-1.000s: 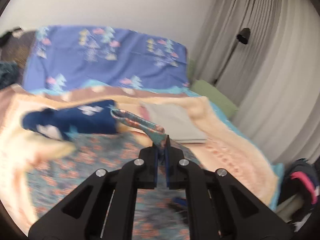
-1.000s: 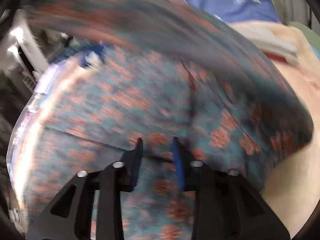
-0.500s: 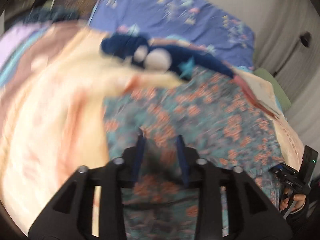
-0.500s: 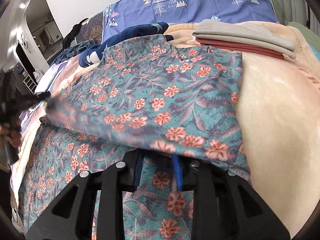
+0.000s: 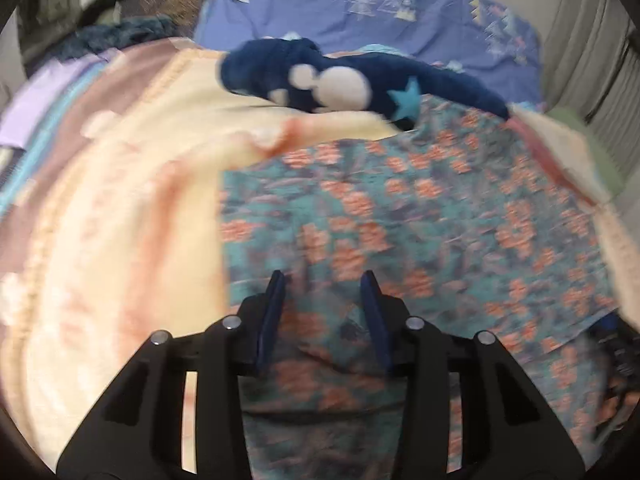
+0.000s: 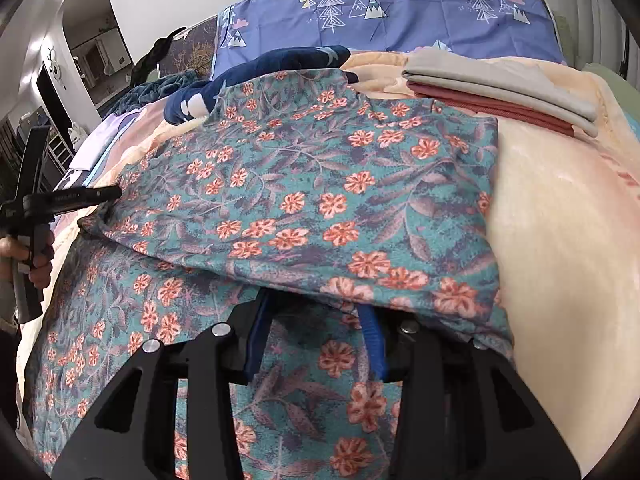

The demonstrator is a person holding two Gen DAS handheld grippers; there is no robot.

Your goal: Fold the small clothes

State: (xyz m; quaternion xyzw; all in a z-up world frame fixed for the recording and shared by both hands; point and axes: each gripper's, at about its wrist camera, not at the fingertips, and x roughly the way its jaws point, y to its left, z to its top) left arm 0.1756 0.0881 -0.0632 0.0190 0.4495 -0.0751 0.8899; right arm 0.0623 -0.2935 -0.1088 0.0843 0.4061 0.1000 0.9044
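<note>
Left wrist view: the left tool (image 5: 323, 280) is hovering with jaws spread, gripping nothing, above the floral garment (image 5: 420, 216) lying on the bed's blanket (image 5: 120, 208); a navy garment (image 5: 340, 76) is lying at 12 o'clock.

Right wrist view: the right tool (image 6: 316, 320), jaws spread, is sitting under the folded-over edge; whether it touches is unclear. One fold is lying doubled; further folds appear outstanding. A folded stack (image 6: 500, 84) is resting at 1 o'clock.

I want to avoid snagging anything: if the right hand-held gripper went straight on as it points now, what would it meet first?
Probably the folded-over edge of the floral garment, which lies just ahead of the open right hand-held gripper; depth is unclear.
</note>
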